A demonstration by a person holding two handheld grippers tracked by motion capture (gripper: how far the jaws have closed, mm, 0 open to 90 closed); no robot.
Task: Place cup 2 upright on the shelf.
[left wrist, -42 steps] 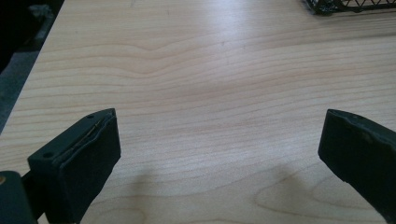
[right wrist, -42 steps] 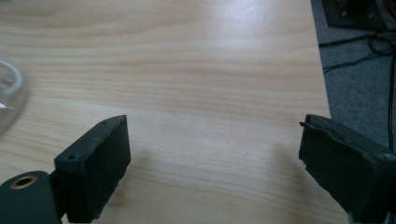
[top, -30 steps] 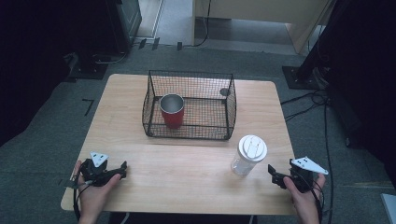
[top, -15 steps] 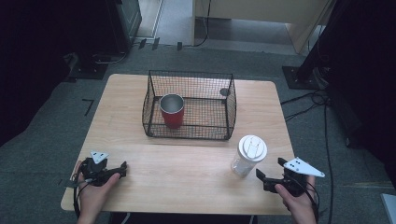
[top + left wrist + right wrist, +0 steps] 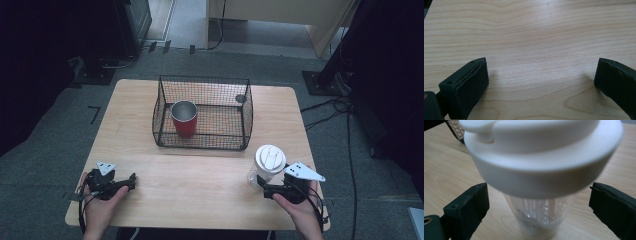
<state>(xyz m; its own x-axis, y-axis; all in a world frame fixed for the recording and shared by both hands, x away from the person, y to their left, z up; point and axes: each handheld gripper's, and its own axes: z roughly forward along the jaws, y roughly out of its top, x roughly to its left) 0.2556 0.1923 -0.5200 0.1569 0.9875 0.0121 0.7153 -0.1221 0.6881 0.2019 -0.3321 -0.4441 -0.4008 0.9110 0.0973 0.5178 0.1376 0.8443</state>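
Observation:
A clear plastic cup with a white lid (image 5: 267, 164) (image 5: 541, 177) stands upright on the wooden table (image 5: 200, 175) at the front right. My right gripper (image 5: 262, 186) (image 5: 539, 207) is open, its jaws on either side of the cup's lower body with a gap on each side. A red metal cup (image 5: 184, 118) stands upright inside a black wire basket (image 5: 202, 111) at the table's middle back. My left gripper (image 5: 131, 180) (image 5: 541, 77) rests open at the front left, bare wood between its jaws.
A small dark round object (image 5: 240, 98) lies in the basket's back right corner. Bare wood stretches between the two grippers. Cables (image 5: 340, 107) and dark stands sit on the grey floor around the table.
My right gripper has moved left and forward to the lidded cup, so its jaws now flank the cup. The left gripper has stayed put.

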